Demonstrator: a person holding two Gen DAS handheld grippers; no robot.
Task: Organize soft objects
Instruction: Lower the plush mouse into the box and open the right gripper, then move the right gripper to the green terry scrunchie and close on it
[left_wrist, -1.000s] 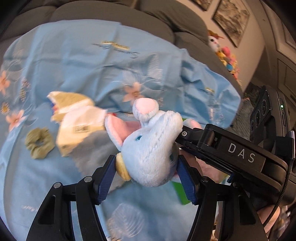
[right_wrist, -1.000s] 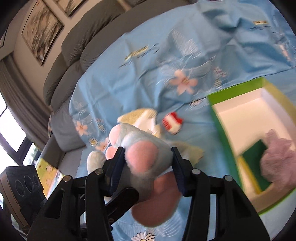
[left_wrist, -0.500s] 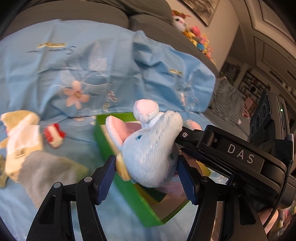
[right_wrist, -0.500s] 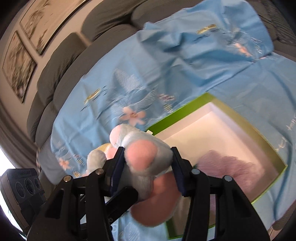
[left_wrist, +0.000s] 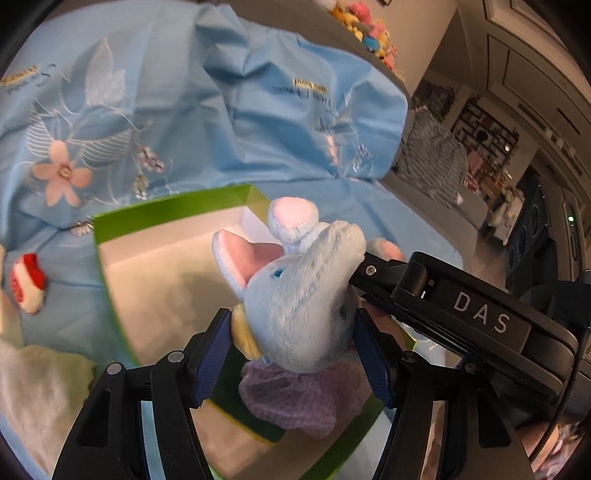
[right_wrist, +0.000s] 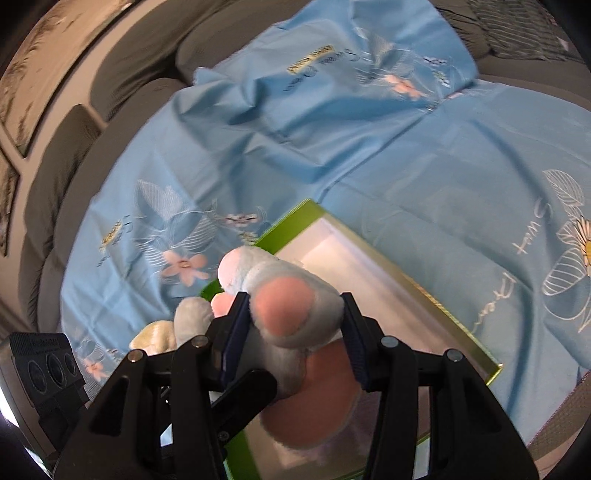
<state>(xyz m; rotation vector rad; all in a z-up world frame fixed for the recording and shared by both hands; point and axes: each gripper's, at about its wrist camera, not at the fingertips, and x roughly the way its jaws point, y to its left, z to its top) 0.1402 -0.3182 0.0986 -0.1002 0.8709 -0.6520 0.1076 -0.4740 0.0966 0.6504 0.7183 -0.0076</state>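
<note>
**Inspector A:** Left wrist view first. The left claw (left_wrist: 291, 332) is clamped on the head of a light blue plush rabbit (left_wrist: 303, 295), one blue pad against each side of it. The ears, pink inside, stick out ahead of the fingertips. State of the other claw?

**Inspector B:** The right claw (right_wrist: 291, 325) is clamped on the same plush rabbit (right_wrist: 291, 314), at its foot end, a pink sole facing the camera between the pads. In the left wrist view its black body comes in from the right and meets the toy just beside the left claw's right finger. Both claws carry the toy together, off the surface.

**Inspector A:** Position of the toy?

**Inspector B:** Directly below and ahead of both claws is an open green box (left_wrist: 170, 210) with a pale interior. The rabbit hangs above it, not touching the floor of the box as far as I can tell. A lilac fluffy item (left_wrist: 295, 395) lies in the box under the left claw.

**Inspector A:** Surroundings?

**Inspector B:** The box rests on a light blue floral sheet (right_wrist: 369, 147) spread over a grey sofa (right_wrist: 122, 66). Left of the left claw, on the sheet, lies a small red-and-white soft item (left_wrist: 27, 280).
</note>
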